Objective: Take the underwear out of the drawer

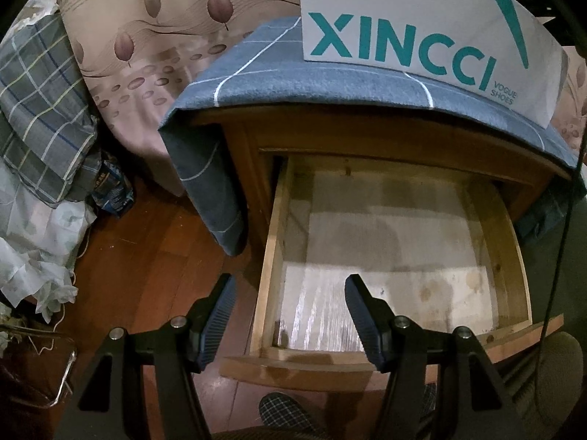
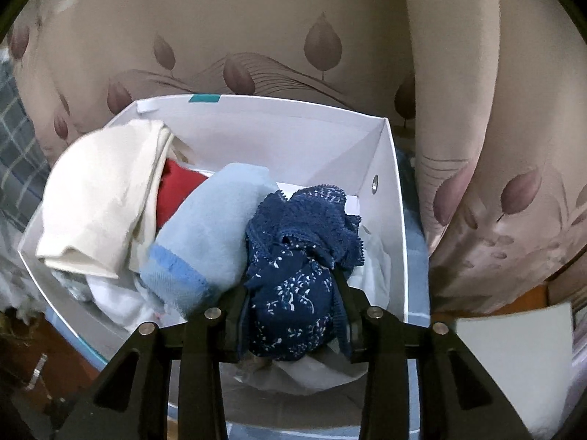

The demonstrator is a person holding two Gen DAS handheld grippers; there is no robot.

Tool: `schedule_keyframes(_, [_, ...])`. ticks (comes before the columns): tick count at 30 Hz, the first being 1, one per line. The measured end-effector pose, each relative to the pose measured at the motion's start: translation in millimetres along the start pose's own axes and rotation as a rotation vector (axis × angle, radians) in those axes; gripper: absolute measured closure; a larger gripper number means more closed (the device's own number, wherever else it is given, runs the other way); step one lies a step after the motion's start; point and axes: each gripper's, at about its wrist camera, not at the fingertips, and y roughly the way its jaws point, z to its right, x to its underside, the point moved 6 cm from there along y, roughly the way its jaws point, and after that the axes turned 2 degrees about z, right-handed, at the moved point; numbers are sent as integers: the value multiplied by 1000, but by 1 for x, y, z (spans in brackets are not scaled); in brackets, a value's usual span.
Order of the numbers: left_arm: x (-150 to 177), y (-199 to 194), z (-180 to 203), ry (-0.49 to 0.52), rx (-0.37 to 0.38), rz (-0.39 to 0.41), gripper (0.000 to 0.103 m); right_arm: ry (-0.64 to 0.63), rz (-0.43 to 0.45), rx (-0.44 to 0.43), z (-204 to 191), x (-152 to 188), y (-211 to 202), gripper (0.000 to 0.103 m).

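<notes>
The wooden drawer (image 1: 267, 256) is pulled out of the nightstand, and only its pale lined bottom shows, with no clothing in it. My left gripper (image 1: 290, 278) hovers open over the drawer's front left corner, nothing between its fingers. In the right wrist view my right gripper (image 2: 291, 282) is shut on a bunched navy lace underwear (image 2: 304, 220) with a small white print. It hangs just over the white shoe box (image 2: 293, 128). Inside the box lie a cream garment (image 2: 99, 198), a red one (image 2: 179, 190) and a light blue one (image 2: 212, 227).
The white shoe box (image 1: 422, 18) stands on the nightstand's blue checked cloth (image 1: 293, 73). A bed with a leaf-patterned sheet (image 1: 146, 36) lies behind, and a plaid pillow (image 1: 40, 110) and bags sit at left. A person's checked slipper (image 1: 286, 414) rests on the wooden floor below the drawer.
</notes>
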Motion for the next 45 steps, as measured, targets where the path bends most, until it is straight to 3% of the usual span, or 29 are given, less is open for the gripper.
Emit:
schedule_keyframes(4, [0,0,-1,0,7,-5,40,7,13,8,0,2,-5,60])
schedule_keyframes(7, [0,0,-1,-6,19,-12,40,5,27,2,1,2,-12,50])
schedule_keyframes(12, [1,0,0,-2,22,-10,40,-34,95,23,-1,4,-45,25])
schedule_keyframes(17, [1,0,-1,-12,27,-14,40,-33,160,3,-2,10,-89,21])
schedule_keyframes(23, [1,1,-1,-16,14,-21,40,41,241,-52,-7,56,-137,4])
schedule_keyframes(30, [4,-7,-5,-36,-6,-3,40,48,169,-97,-34,149,-118,3])
schedule_keyframes(35, [5,-12,-5,-33,-10,7,40,36,55,-119,-50,209,-78,3])
schedule_keyframes(45, [11,-21,3,-1,-10,21,40,114,-54,-157,-50,254,-48,3])
